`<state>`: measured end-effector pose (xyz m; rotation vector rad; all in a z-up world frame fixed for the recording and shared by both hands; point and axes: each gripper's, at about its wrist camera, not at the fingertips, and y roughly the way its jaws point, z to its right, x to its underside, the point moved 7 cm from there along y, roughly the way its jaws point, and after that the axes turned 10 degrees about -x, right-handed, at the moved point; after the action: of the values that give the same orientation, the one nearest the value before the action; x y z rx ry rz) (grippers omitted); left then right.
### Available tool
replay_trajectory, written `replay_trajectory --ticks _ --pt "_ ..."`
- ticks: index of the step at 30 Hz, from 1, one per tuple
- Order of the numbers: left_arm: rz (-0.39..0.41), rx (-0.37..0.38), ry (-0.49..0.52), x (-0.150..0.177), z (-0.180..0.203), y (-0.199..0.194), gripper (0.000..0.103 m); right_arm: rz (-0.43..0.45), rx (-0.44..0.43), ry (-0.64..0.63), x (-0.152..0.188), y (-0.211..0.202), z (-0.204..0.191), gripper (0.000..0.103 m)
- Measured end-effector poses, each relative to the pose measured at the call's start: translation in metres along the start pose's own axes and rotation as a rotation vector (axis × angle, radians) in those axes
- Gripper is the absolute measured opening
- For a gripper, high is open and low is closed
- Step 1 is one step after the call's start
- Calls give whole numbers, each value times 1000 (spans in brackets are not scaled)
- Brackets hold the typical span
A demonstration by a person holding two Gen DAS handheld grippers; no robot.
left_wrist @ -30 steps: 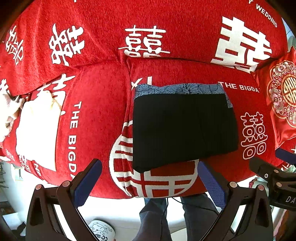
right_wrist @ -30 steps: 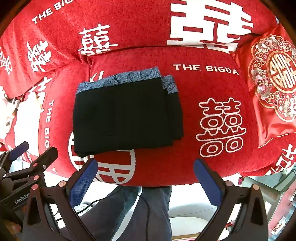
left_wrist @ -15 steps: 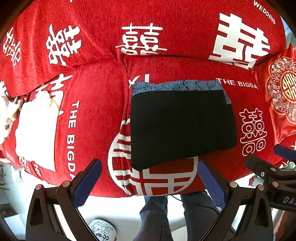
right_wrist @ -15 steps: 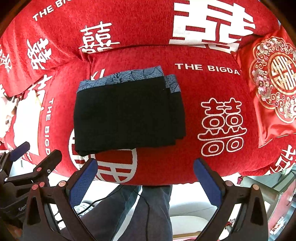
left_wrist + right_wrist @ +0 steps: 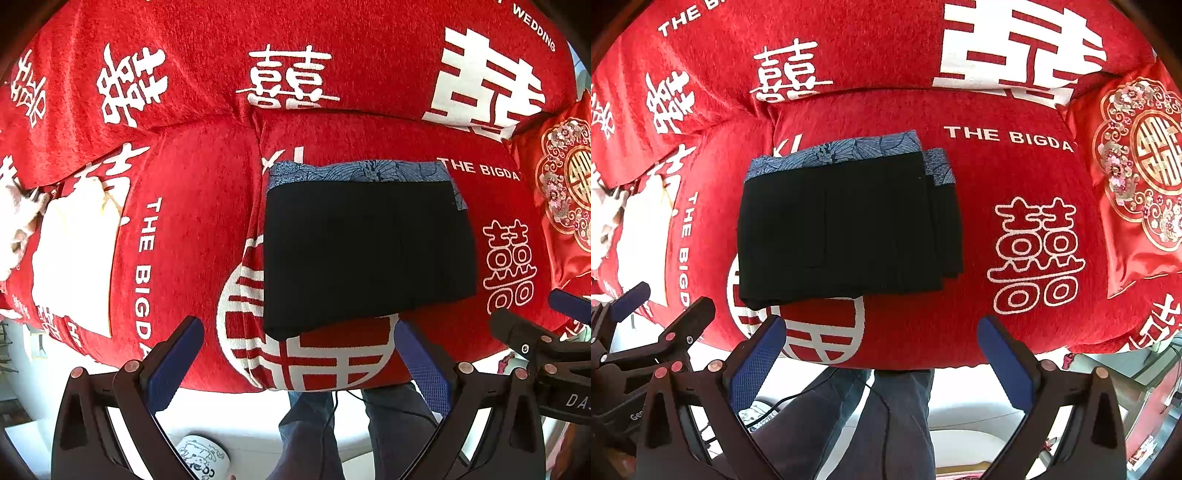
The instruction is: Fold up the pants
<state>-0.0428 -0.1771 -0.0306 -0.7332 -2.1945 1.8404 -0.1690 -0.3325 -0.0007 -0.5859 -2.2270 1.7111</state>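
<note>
Your left gripper (image 5: 295, 363) and right gripper (image 5: 881, 360) hang wide open and empty, clear of the folded black pants with a blue patterned waistband (image 5: 846, 229), which lie squared on the red printed sofa cushion (image 5: 1015, 177), apparently finished.

Folded pants (image 5: 365, 251) on sofa seat (image 5: 192, 229); embroidered cushion (image 5: 1141, 166) right.

Bright, even daylight in both views, no hard shadows. Strong fisheye bending toward the edges, dark vignette in the corners. Blown-out white on the cloth (image 5: 72, 254) at left and on the floor (image 5: 975, 417) below. Folded pants (image 5: 846, 225) near-black, seams barely readable. Sharp focus at centre, slight softness at the rim.
</note>
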Motion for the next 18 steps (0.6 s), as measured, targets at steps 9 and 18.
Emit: replay_trajectory --ticks 9,18 --pt "-18 -8 9 4 2 3 103 -2 -3 4 0 1 0 103" --pt "-21 -11 15 6 4 4 103 3 -1 9 3 1 2 103"
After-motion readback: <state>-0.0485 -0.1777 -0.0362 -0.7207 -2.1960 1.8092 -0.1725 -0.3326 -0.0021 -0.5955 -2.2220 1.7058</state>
